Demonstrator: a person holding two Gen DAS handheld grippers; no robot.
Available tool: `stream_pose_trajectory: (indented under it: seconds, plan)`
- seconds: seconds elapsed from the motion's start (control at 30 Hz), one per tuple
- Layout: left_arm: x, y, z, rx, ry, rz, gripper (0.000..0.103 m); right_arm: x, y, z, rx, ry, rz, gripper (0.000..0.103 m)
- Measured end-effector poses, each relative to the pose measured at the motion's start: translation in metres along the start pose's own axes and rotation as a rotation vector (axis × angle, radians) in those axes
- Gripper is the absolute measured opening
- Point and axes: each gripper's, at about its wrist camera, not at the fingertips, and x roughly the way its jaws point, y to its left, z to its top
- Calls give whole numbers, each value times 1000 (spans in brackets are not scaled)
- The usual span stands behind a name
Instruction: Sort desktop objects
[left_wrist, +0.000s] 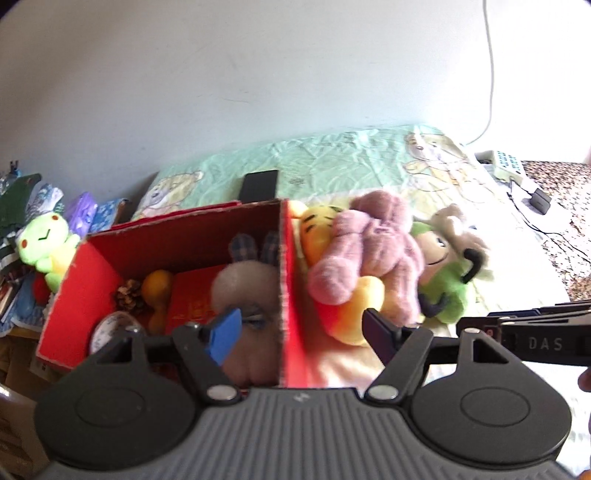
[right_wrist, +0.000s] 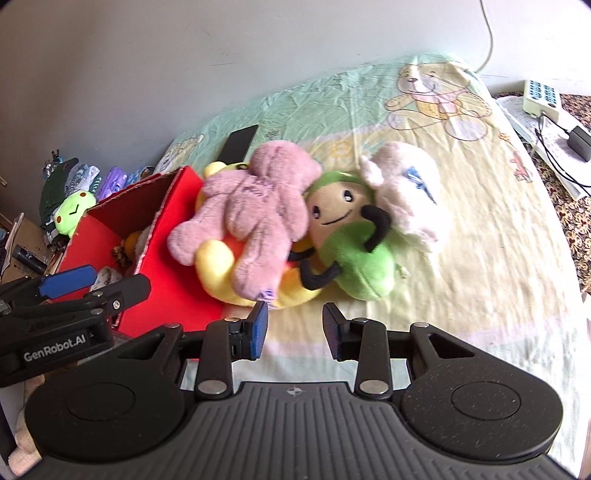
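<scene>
Both my left gripper (left_wrist: 301, 334) and right gripper (right_wrist: 294, 328) hang open and empty, poised because the pink plush bear (right_wrist: 251, 218), atop soft toys, lies unsorted at 3 o'clock beside the red cardboard box (left_wrist: 288, 295).

A white power strip (right_wrist: 542, 96) with a black adapter (right_wrist: 580, 137) lies beside the bear-print sheet (right_wrist: 480, 206), below a grey wall (right_wrist: 184, 55).

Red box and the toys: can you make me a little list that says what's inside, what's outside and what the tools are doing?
box: red box, open top
inside: grey plush with checked ears, pine cone, orange fruit
outside, beside box: pink plush lying on yellow plush, green plush, white plush
surface: bear-print sheet
left tool: open, empty
right tool: open, empty
</scene>
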Motion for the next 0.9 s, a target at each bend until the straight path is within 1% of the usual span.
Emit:
stream_pose_trajectory:
  seconds: [0.1,0.13,0.27,0.37,0.5,0.6,0.63,0.67,0.73,0.8,0.9]
  plan:
    - [8,-25,-1,18,15,-85,74,-5,-26,-1,43,2,-19,36]
    - [11,-31,-2,20,22,-109,72,-7,-36,0,58,1,-25,36]
    - [24,-56,-4,29,44,-184,70,-9,-67,2,98,-8,-66,37]
    - [32,-67,-5,18,65,-253,69,-7,-84,7,132,-10,-76,38]
    - [44,-80,-1,16,76,-310,69,-2,-103,16,172,-26,-78,44]
    - [51,-89,6,35,74,-328,69,0,-115,31,219,-50,-66,44]
    - [53,-93,8,52,68,-330,69,0,-116,36,228,-65,-51,47]
    - [55,-95,9,64,62,-332,69,1,-115,42,223,-80,-40,50]
    - [61,-100,9,68,70,-351,69,5,-107,56,181,-102,-42,59]
    - [65,-103,8,67,78,-372,69,14,-97,68,119,-105,-52,59]
    - [71,-106,5,89,88,-355,69,31,-81,77,11,-88,-66,59]
